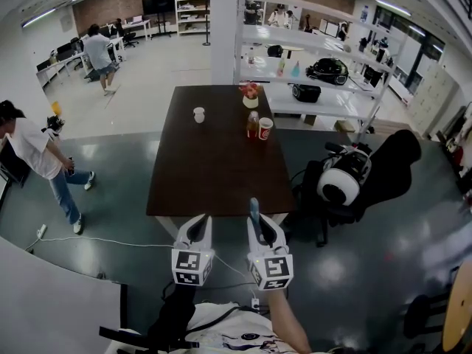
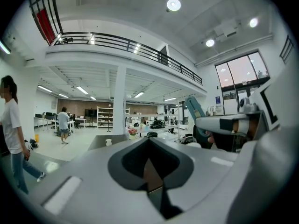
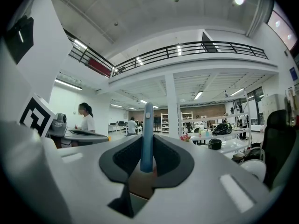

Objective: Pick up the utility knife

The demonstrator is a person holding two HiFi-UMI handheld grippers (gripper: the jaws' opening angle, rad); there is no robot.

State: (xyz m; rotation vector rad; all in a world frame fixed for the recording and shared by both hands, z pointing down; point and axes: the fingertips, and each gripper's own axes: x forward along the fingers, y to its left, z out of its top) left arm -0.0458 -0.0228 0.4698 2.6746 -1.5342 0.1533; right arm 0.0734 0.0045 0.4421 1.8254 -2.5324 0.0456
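Note:
The utility knife (image 1: 254, 210) is a slim blue handle that sticks forward and up out of my right gripper (image 1: 257, 226), which is shut on its lower end. In the right gripper view the utility knife (image 3: 147, 134) stands upright between the jaws of the right gripper (image 3: 146, 166). My left gripper (image 1: 200, 229) hovers beside it to the left, jaws together with nothing in them. From the left gripper view the knife (image 2: 194, 108) shows at the right. Both grippers hang in the air just short of the near edge of the dark brown table (image 1: 214, 175).
At the table's far end stand a white cup (image 1: 198, 114), a flower pot (image 1: 251, 94), a bottle (image 1: 253, 126) and a red cup (image 1: 265, 128). A black chair with a white round object (image 1: 343, 183) is at the right, white shelving (image 1: 310, 65) behind. A person (image 1: 37, 153) stands at left.

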